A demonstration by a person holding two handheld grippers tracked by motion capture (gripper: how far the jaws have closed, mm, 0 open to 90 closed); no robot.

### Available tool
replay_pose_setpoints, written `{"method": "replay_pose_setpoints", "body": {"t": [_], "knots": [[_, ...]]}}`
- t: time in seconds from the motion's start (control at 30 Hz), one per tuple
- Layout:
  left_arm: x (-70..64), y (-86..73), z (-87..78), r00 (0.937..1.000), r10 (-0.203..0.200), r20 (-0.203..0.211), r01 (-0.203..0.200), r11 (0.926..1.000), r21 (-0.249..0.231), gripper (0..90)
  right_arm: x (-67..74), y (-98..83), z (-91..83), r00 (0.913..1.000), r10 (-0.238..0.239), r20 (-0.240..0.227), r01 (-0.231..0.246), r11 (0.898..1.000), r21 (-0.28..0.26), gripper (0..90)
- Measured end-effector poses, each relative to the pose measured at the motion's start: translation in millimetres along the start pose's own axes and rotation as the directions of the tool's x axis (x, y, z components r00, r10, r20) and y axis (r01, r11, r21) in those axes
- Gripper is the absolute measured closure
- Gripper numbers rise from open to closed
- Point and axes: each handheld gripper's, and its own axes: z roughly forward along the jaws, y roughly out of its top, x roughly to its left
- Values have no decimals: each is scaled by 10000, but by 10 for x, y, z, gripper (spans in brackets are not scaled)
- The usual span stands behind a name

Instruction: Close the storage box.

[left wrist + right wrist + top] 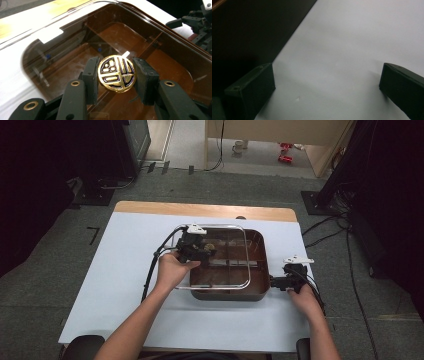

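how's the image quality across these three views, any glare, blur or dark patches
High view: dim overall, corners almost black, slightly soft; the white table cover is the brightest area. Left gripper view: sharp on the gold knob between the left gripper jaws, with glare streaks along the clear lid. Right gripper view: soft, the brown pot wall lost in shadow, the right gripper jaws dark against the pale cover.

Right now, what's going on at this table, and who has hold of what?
A person works with two handheld grippers over a brown divided tray covered by a clear lid. The left gripper has its jaws on either side of the lid's round gold-and-black knob, touching or very nearly so. The right gripper is open and holds nothing, resting over the white table cover beside the tray's right edge. The lid looks skewed on the tray.
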Motion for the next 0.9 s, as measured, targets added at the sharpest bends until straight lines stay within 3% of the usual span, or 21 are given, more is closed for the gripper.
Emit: {"method": "replay_pose_setpoints", "body": {"t": [0.1, 0.27, 0.43, 0.6, 0.73, 0.9], "knots": [[-80, 17, 84, 9998, 205, 31, -205, 9996, 169, 595, 0, 0, 0, 10000, 0, 1, 0, 10000, -4, 0], [-162, 41, 210, 9996, 95, 270, -100, 9997, 203, 595, 0, 0, 0, 10000, -1, 0, 1, 10000, -4, 0], [-218, 116, 346, 9998, 170, 98, -172, 9996, 235, 595, 1, 0, 1, 10000, 25, -2, -25, 10000, -14, 0], [-274, 172, 486, 9995, 175, 245, -182, 9995, 272, 595, 1, 0, 0, 10000, 16, -7, -16, 10000, 1, 0], [-303, 163, 559, 9994, 351, -1, -350, 9982, 493, 595, 2, 0, -1, 10000, 31, -4, -31, 10000, 4, 0], [-347, 150, 584, 9991, 432, -23, -431, 9977, 527, 595, 2, 1, -1, 10000, 31, -6, -31, 10000, 7, 0]]}}
